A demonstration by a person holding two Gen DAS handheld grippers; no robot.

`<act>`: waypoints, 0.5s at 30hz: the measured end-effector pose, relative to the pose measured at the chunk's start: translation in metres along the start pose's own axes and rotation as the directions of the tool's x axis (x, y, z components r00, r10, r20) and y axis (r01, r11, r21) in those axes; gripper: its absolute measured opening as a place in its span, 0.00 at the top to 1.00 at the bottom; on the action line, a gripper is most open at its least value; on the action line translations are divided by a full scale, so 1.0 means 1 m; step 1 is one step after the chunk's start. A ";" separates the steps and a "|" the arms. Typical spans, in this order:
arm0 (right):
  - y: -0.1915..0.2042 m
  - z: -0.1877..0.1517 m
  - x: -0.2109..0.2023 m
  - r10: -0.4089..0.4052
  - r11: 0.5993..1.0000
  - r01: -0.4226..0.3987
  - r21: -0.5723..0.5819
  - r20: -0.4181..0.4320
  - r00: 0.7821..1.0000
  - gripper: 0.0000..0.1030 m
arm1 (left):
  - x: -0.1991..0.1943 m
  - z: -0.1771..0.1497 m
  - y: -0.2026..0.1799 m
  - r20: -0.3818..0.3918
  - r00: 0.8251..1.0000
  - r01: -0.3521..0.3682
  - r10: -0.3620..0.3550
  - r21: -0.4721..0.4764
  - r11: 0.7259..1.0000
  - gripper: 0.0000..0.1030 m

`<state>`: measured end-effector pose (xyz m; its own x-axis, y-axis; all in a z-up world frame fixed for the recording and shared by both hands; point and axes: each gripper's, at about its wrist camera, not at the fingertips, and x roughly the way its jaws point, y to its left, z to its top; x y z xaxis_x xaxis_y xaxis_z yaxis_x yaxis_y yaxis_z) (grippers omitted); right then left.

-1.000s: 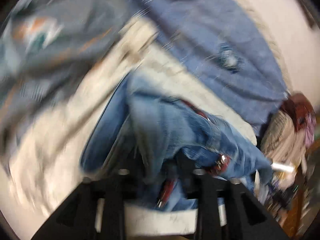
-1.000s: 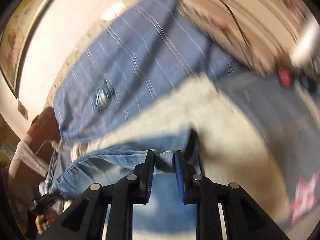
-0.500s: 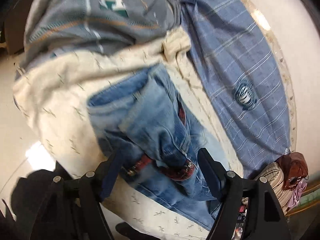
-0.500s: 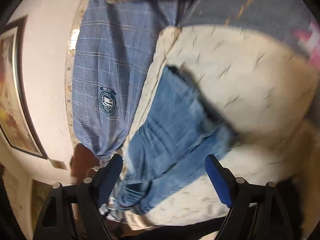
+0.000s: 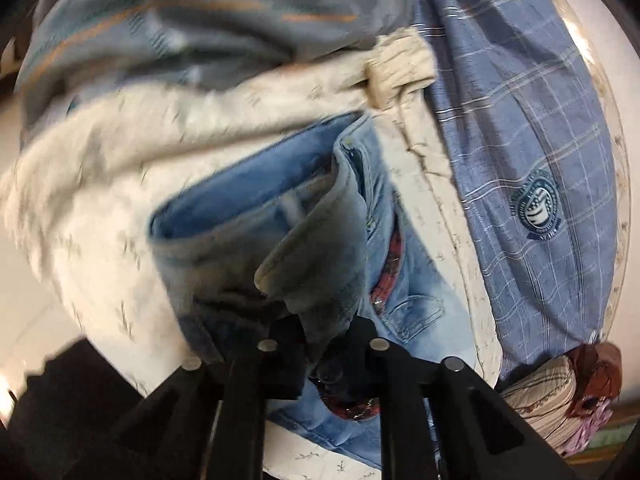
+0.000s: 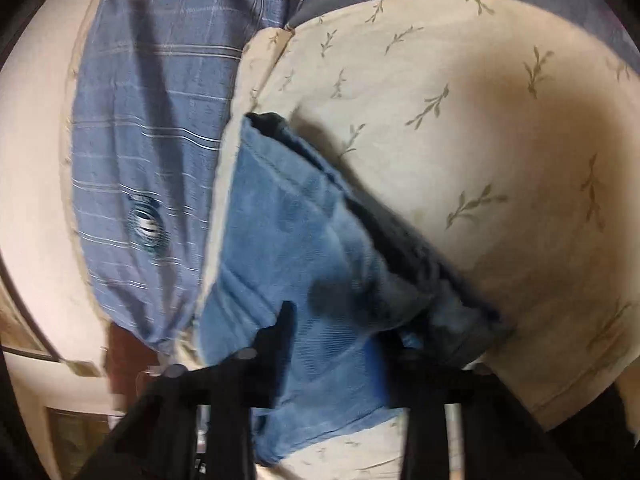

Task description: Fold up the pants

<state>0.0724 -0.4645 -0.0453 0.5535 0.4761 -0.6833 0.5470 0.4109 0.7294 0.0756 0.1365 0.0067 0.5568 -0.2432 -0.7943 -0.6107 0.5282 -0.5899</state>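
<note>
Light blue jeans point(image 5: 280, 220) with a dark red belt point(image 5: 390, 264) lie folded over on a cream leaf-print sheet point(image 5: 100, 208). My left gripper point(image 5: 324, 344) is shut on a raised fold of the denim near the waistband. In the right wrist view the jeans point(image 6: 288, 248) lie as a folded strip on the sheet point(image 6: 460, 128). My right gripper point(image 6: 336, 344) has its jaws partly closed around the folded edge of the denim, with cloth bunched between and over the fingers; the pads are mostly hidden.
A blue plaid cloth with a round crest point(image 5: 536, 208) lies beside the sheet and also shows in the right wrist view point(image 6: 152, 152). A grey striped garment point(image 5: 180, 20) lies beyond the sheet. Folded striped and maroon cloths point(image 5: 560, 392) sit at lower right.
Both grippers were wide open above the jeans half a second ago. Both have come down onto the denim and closed in; the left now pinches a fold.
</note>
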 end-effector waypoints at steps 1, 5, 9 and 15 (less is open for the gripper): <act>0.004 0.002 -0.002 -0.007 1.000 0.007 -0.025 0.004 1.000 0.82 | -0.004 0.004 -0.006 0.013 1.000 0.006 -0.006 0.029 1.000 0.89; 0.048 0.013 -0.016 0.013 0.990 -0.004 -0.140 0.061 0.998 0.88 | -0.044 0.023 -0.054 0.130 0.987 0.063 -0.091 0.202 0.977 0.91; 0.089 0.009 -0.047 0.060 0.965 -0.020 -0.263 0.147 0.987 0.89 | -0.074 0.009 -0.065 0.241 0.958 0.047 -0.153 0.397 0.917 0.90; 0.009 -0.023 -0.028 -0.118 0.969 0.130 -0.210 0.069 0.991 0.89 | 0.025 -0.016 0.052 -0.029 0.990 -0.123 0.141 0.341 0.932 0.80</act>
<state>0.0474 -0.4566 -0.0191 0.5273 0.3697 -0.7650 0.4697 0.6234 0.6251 0.0485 0.1445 -0.0458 0.4485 -0.1894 -0.8735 -0.4460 0.7995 -0.4024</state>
